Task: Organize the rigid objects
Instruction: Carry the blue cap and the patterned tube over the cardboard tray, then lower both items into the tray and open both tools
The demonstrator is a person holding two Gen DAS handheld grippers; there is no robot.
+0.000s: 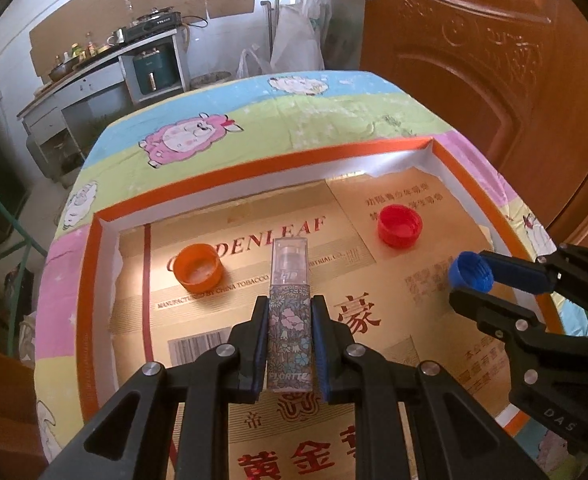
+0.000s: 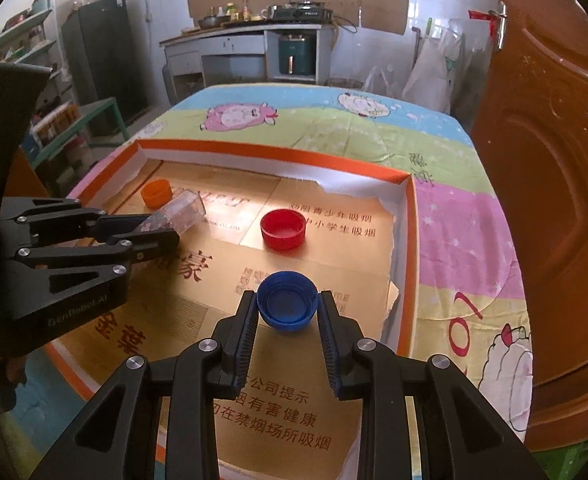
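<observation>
Kitchen behind, a sheep-print cloth under an orange-rimmed tray. Left gripper clamps the floral bottle, its long axis pointing up-frame between the orange cap and red cap. Right gripper pinches the blue cap, nearer the red. The tray's near edge is cut off.

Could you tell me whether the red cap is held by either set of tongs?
No, the red cap lies alone on the cardboard tray.
</observation>
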